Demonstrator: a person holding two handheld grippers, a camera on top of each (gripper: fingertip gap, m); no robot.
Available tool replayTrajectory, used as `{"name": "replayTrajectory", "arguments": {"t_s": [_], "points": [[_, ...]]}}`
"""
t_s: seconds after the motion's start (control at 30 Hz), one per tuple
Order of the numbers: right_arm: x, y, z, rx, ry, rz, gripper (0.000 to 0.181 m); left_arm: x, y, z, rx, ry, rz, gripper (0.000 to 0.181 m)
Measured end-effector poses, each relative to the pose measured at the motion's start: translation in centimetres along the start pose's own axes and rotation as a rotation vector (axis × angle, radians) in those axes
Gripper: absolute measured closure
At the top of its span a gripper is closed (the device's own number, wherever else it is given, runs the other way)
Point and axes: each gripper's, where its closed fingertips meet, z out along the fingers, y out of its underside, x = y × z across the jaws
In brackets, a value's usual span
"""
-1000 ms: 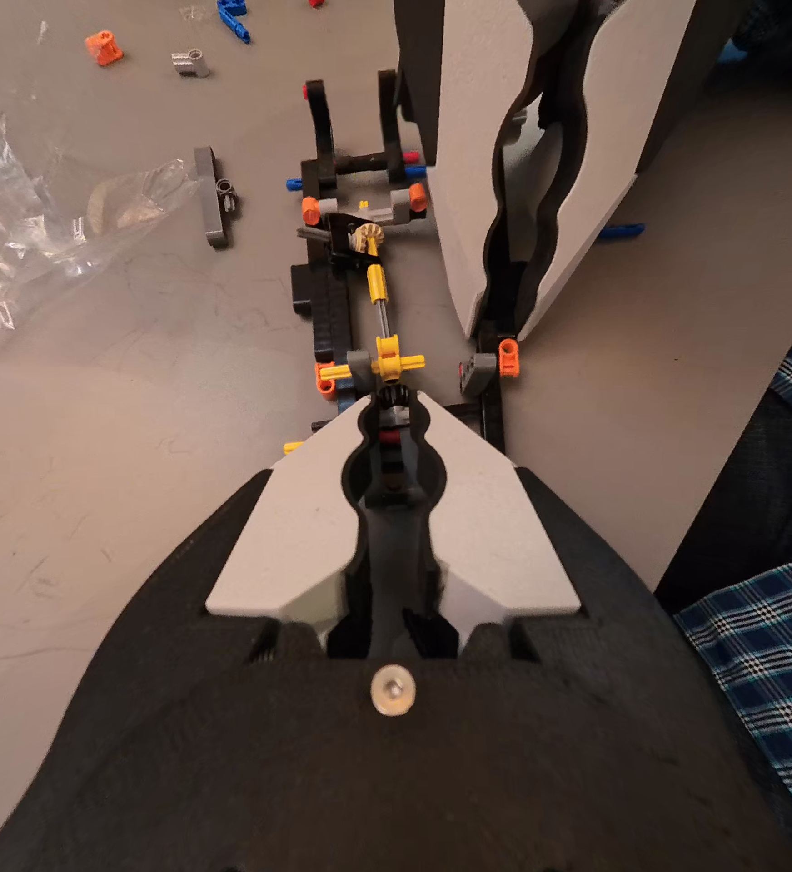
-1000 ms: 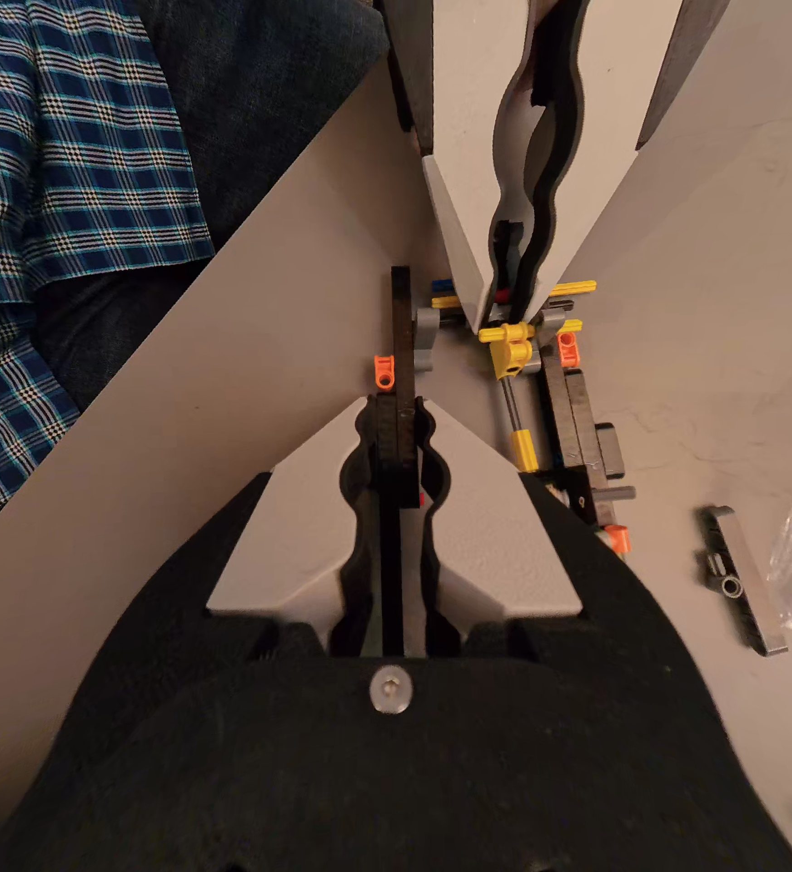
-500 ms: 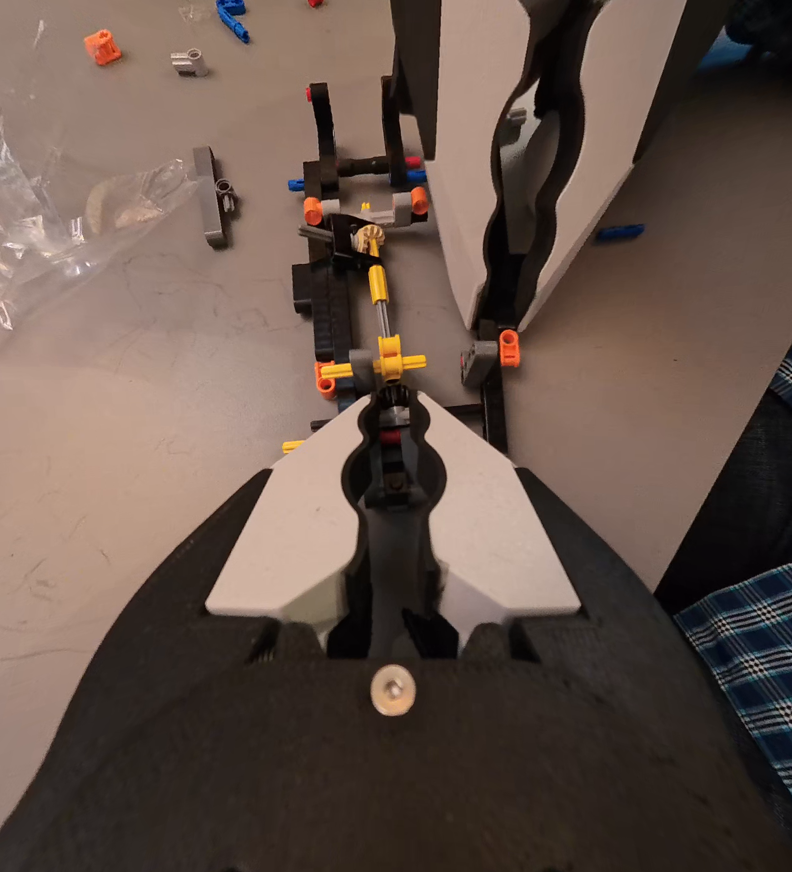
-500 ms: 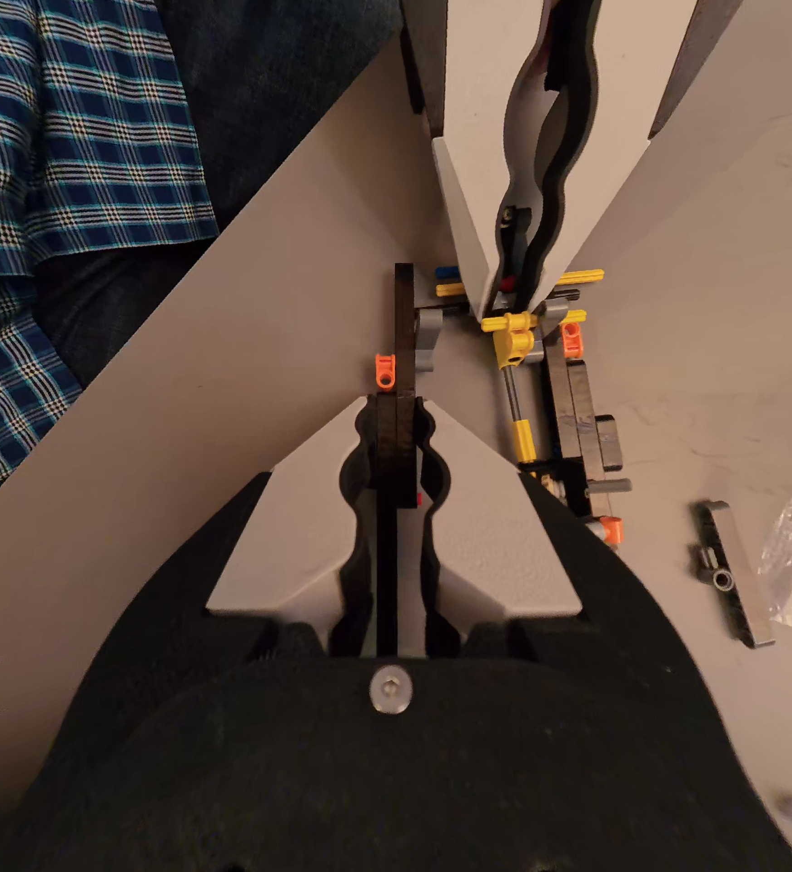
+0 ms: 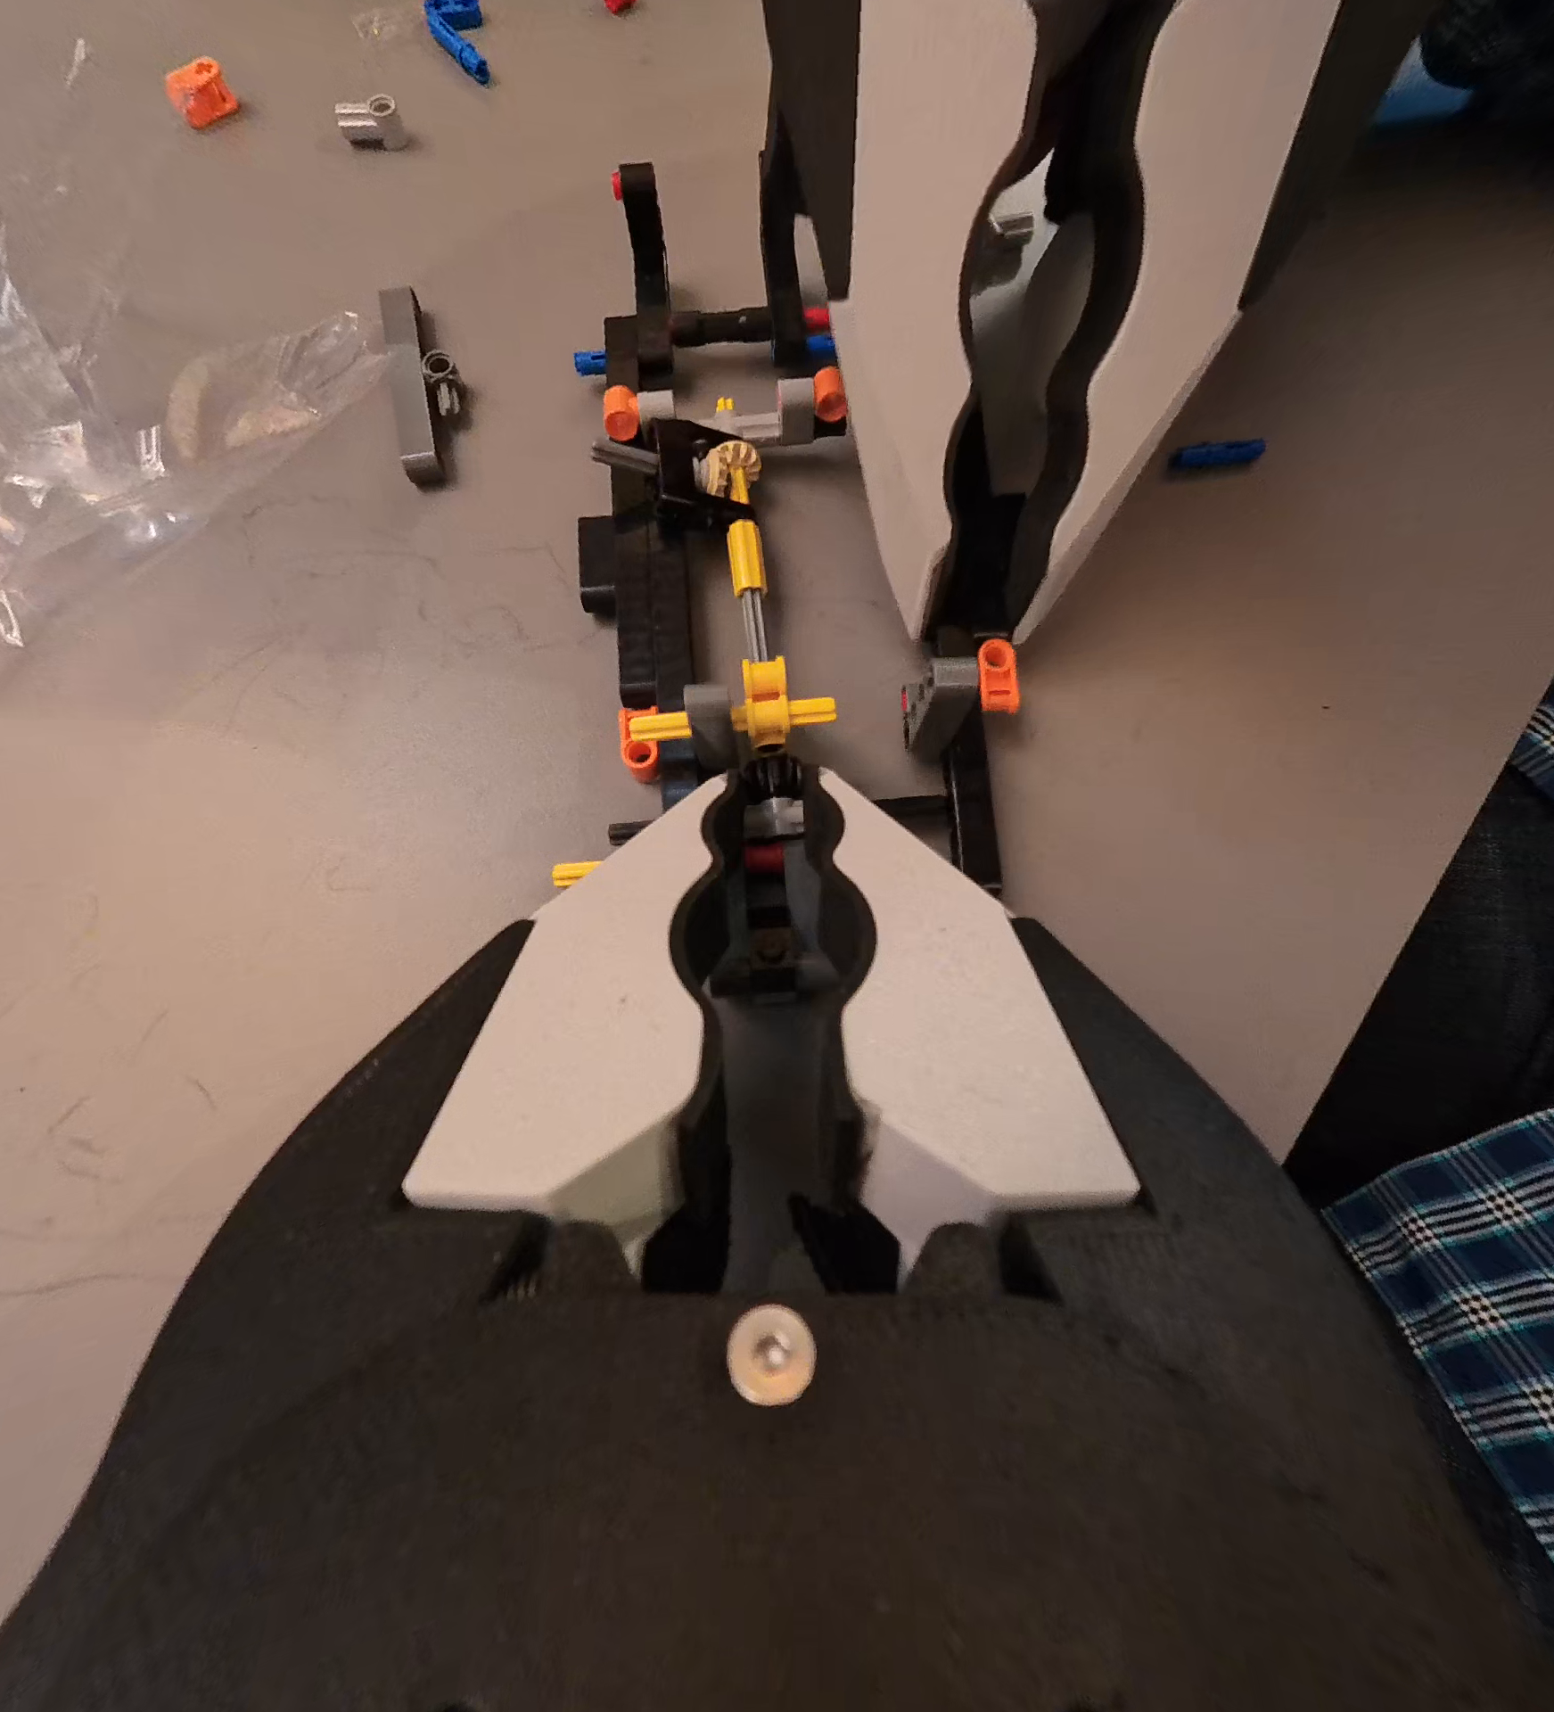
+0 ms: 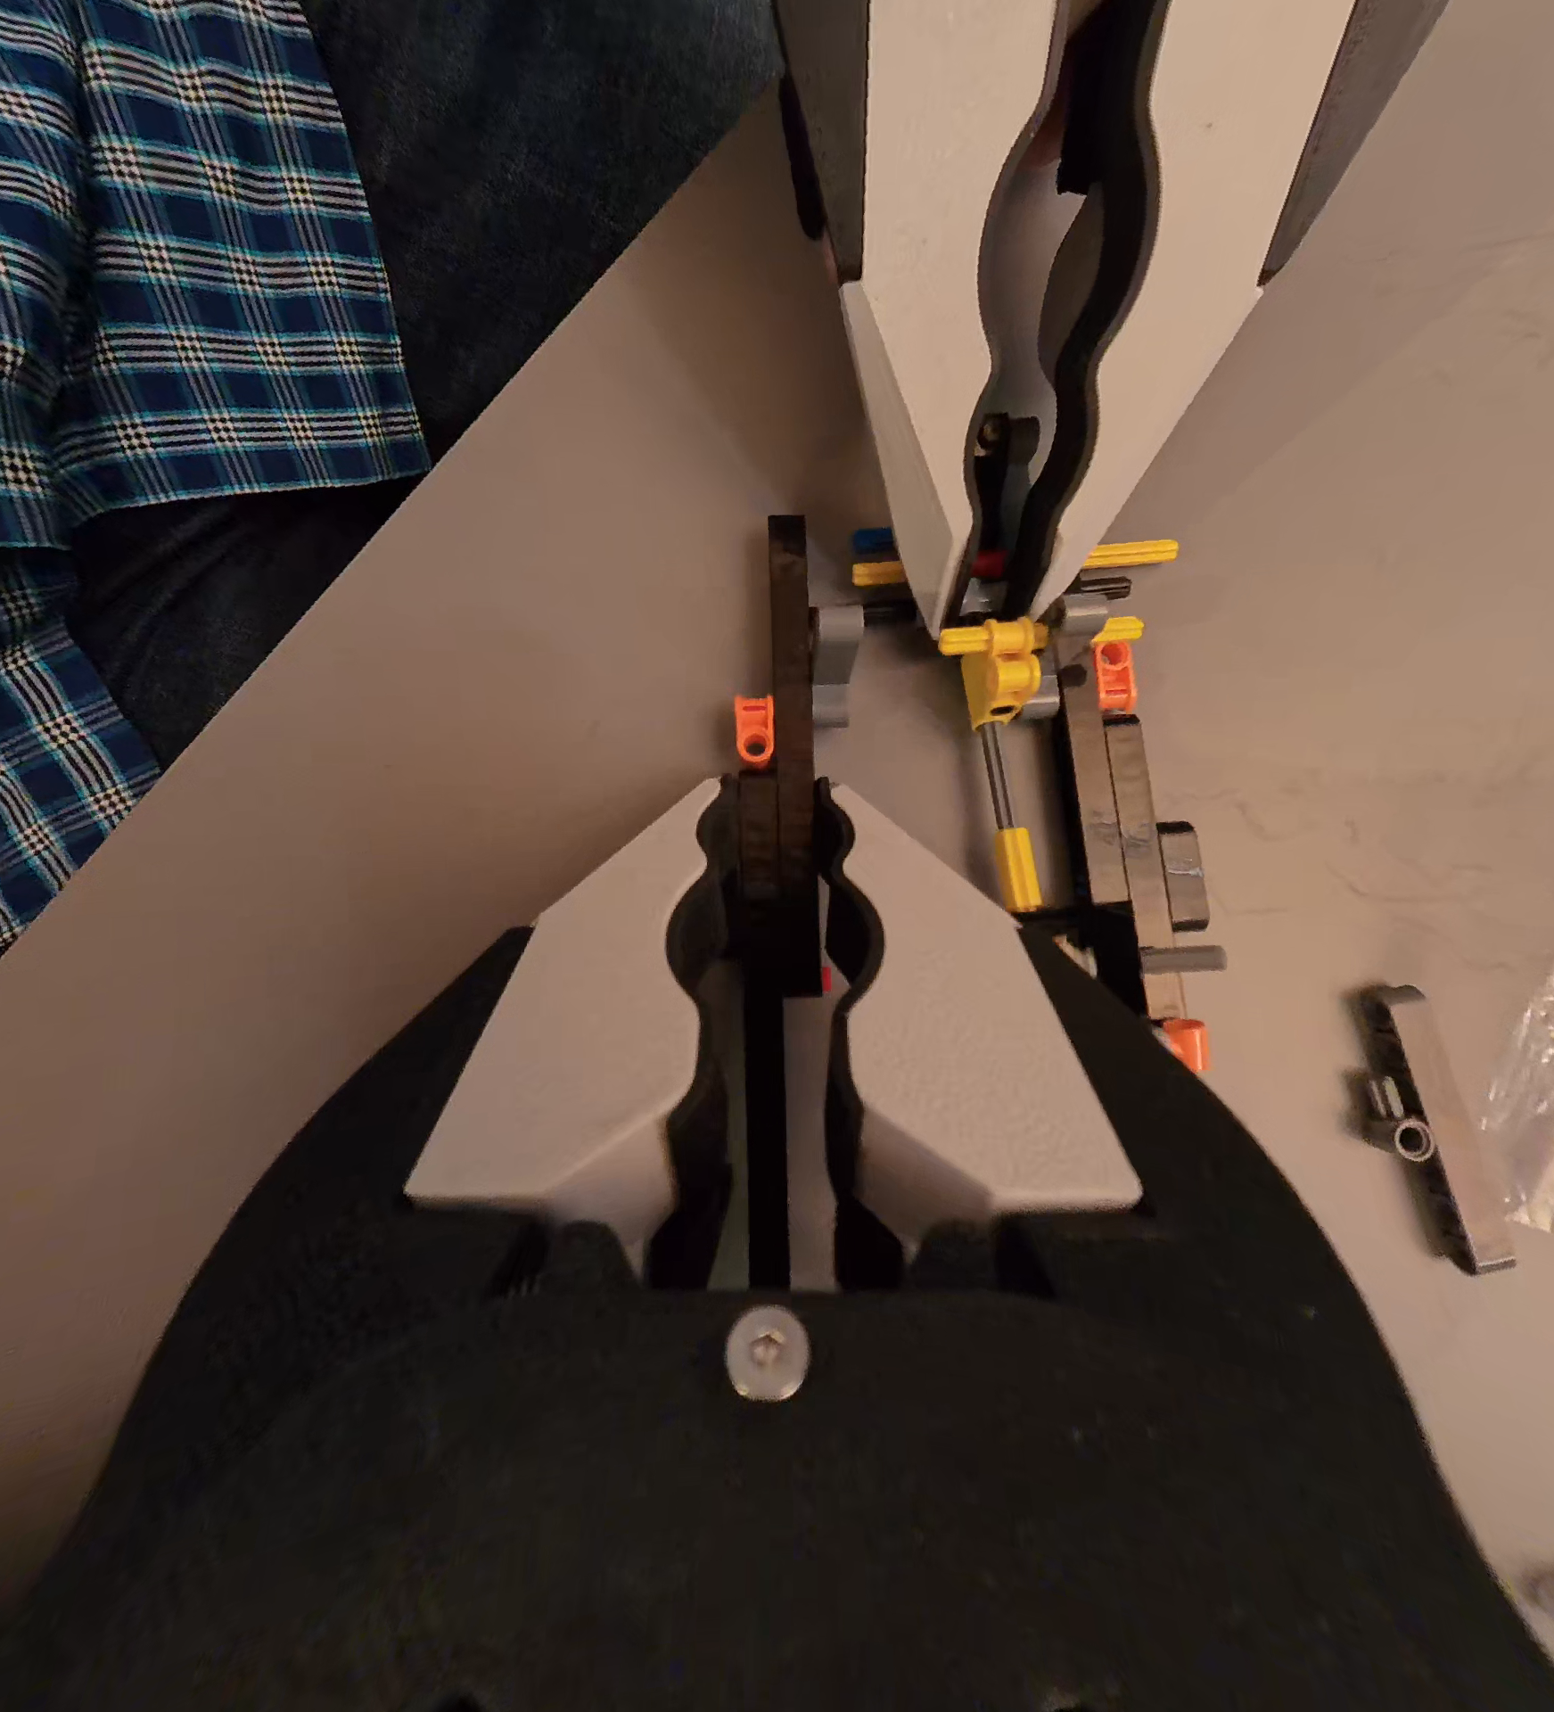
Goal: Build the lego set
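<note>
A partly built lego chassis (image 5: 652, 593) lies on the beige table: black beams, a yellow axle connector (image 5: 768, 709), a tan gear (image 5: 736, 460) and orange connectors. My left gripper (image 5: 768, 787) is shut on the chassis's near end, on a grey and black part with a red pin. My right gripper (image 5: 972, 639) comes in from the top right and is shut on the black side beam (image 5: 972, 815), which carries a grey and orange connector. In the right wrist view my right gripper (image 6: 773, 787) holds that beam (image 6: 787, 648) upright on edge. The left gripper (image 6: 1000, 611) is opposite, at the yellow connector (image 6: 1000, 672).
A clear plastic bag (image 5: 106, 417) lies at the left, with a loose grey beam (image 5: 412, 389) beside it. An orange piece (image 5: 201, 91), a grey connector (image 5: 370, 123) and blue pins (image 5: 453, 28) lie farther back. The table edge and a person's plaid cloth (image 5: 1495, 1297) are at the right. There is about 5 cm between the tips of the two grippers. Left tips and right tips are each some 25 cm from the orange piece (image 5: 201, 91).
Both grippers keep their hold. The side beam and chassis have shifted only slightly; the gap between them looks unchanged.
</note>
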Motion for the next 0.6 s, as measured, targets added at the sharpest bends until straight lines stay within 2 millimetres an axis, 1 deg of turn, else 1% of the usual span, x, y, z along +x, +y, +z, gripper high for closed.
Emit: {"name": "replayTrajectory", "arguments": {"t_s": [0.27,0.6], "points": [[0.06,0.22,0.14,-0.008,0.006,0.0,0.168,-0.01,0.01,0.01,0.0,0.0,0.0,0.17],[0.81,0.13,0.26,-0.013,0.042,0.026,0.168,0.02,0.01,0.03,0.0,0.002,0.0,0.17]]}}
